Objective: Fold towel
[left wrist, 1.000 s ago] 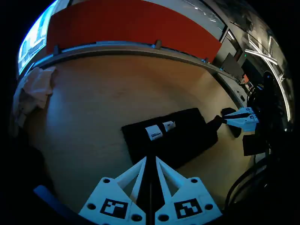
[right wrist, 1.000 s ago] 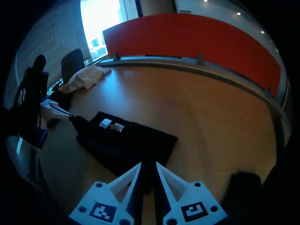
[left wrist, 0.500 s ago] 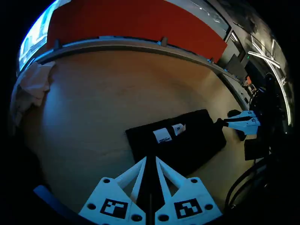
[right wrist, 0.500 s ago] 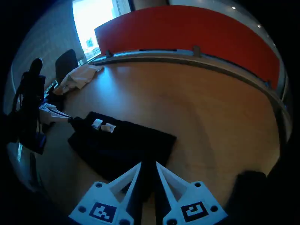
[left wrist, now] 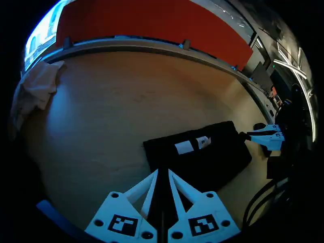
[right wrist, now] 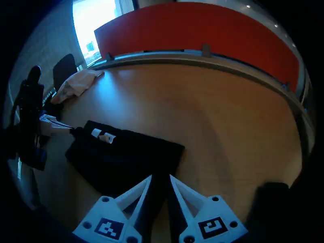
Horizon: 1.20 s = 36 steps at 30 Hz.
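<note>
A black towel [left wrist: 202, 162] with white labels [left wrist: 184, 147] lies spread on the wooden table [left wrist: 113, 109]. In the left gripper view, my left gripper [left wrist: 163, 175] is shut on the towel's near edge. At the towel's far end my right gripper [left wrist: 254, 135] pinches a corner. In the right gripper view the towel [right wrist: 121, 160] runs from my right gripper [right wrist: 160, 179], shut on its near edge, to my left gripper [right wrist: 69, 130] at the far left corner. The labels [right wrist: 101, 135] sit close to that corner.
A crumpled white cloth [left wrist: 36, 87] [right wrist: 75, 83] lies at the table's far side. A red partition [left wrist: 154, 20] [right wrist: 202, 32] with a grey rail bounds the back edge. A dark chair [right wrist: 62, 71] stands by the window. Black equipment and cables [left wrist: 291, 133] crowd the right.
Both grippers stay shut on the towel. The towel has slid right in the left gripper view and left in the right gripper view. Its raised corner by each far gripper now lies lower.
</note>
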Tool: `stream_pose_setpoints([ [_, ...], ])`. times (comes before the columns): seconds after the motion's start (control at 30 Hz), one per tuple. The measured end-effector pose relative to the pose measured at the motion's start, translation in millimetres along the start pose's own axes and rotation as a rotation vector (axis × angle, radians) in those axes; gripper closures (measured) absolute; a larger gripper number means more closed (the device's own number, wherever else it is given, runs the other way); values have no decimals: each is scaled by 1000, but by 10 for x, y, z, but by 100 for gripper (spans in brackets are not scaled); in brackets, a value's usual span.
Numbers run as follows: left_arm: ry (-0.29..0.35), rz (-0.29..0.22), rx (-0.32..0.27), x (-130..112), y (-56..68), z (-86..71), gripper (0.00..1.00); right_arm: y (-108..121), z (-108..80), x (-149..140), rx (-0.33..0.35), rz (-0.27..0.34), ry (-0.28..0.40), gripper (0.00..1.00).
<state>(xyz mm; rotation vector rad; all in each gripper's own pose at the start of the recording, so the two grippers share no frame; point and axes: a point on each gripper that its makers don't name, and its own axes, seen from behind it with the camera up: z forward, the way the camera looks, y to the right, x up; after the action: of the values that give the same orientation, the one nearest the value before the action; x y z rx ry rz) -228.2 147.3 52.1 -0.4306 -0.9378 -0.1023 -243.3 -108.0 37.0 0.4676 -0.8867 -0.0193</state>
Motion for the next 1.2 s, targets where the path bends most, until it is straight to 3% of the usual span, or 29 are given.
stream_pose_setpoints([
  [0.23, -5, -1, 23, 29, -69, 47, 95, 44, 48, 45, -19, 11, 8, 76],
  [0.3, -3, -7, 34, 44, -103, 59, 85, 63, 60, 64, -27, 15, 11, 64],
  [0.43, 6, -18, 55, 84, -166, 53, 64, 91, 61, 90, -38, 22, 17, 24],
  [0.57, 19, -19, 69, 129, -214, 27, 28, 106, 56, 111, -45, 18, 24, 16],
  [0.63, 25, -15, 78, 145, -241, 10, 15, 116, 55, 127, -50, 17, 28, 14],
  [0.83, 38, 2, 100, 171, -306, -42, 5, 119, 50, 155, -53, 13, 34, 14],
  [1.2, 47, -19, 114, 128, -328, -137, 4, 90, 19, 137, -51, -3, 37, 14],
])
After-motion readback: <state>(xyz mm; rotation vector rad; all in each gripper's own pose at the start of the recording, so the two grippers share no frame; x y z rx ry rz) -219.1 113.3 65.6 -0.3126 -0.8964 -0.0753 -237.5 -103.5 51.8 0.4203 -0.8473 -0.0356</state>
